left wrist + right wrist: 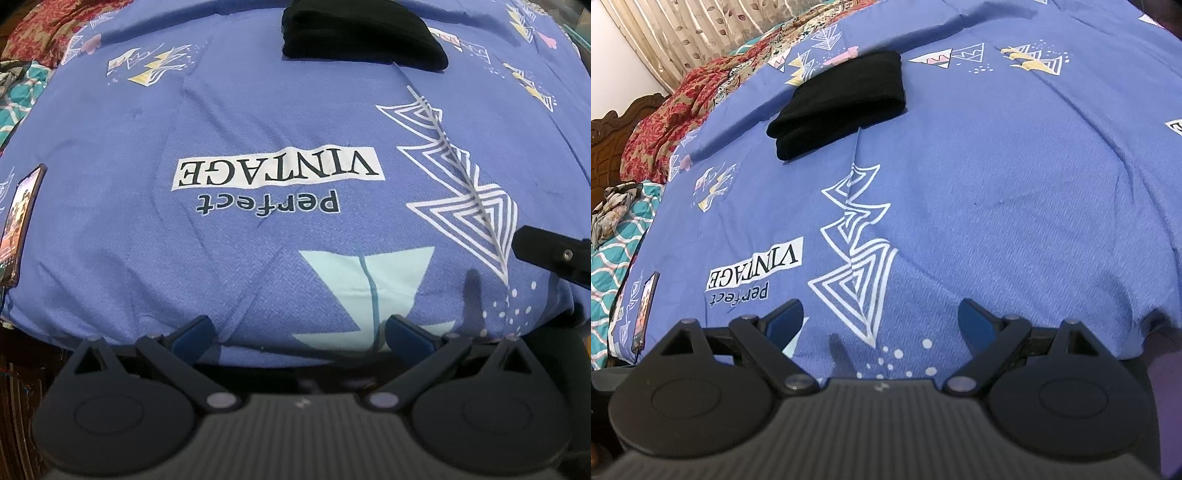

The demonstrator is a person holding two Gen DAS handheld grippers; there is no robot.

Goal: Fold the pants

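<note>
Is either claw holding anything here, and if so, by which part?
Nothing is held. The left claw and right claw are both open over the bedsheet; the folded black pants lie apart, untouched.

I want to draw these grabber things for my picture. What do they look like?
Both look alike. The left gripper and the right gripper each have two short fingers with dark blue pads, on angular black arms joined by silvery round pins. Behind sit two big black round discs and a grey ribbed body. No cables, sleeves or hands show.
</note>
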